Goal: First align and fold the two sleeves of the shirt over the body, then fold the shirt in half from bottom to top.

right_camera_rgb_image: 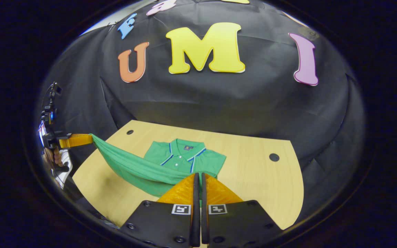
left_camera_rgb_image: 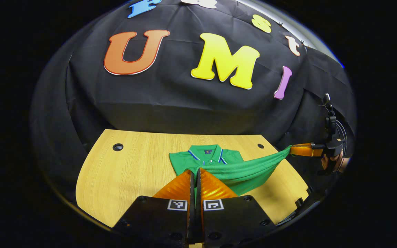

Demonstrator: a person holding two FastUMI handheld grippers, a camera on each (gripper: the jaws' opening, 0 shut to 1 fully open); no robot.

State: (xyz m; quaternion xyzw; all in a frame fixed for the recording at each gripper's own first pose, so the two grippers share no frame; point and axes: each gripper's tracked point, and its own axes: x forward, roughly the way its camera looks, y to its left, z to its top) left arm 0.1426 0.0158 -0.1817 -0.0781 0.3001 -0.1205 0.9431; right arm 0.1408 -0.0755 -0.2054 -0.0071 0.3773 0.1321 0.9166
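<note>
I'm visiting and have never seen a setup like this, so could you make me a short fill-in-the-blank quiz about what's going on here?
1. The green polo shirt lies on a light ____ table.
2. The left gripper and the right gripper each pinch the shirt's ____ edge, lifted above the table.
3. The collar has blue and ____ stripes.
4. The fabric between the grippers hangs in a ____ curve.

Missing words: wooden; bottom; white; sagging
</note>
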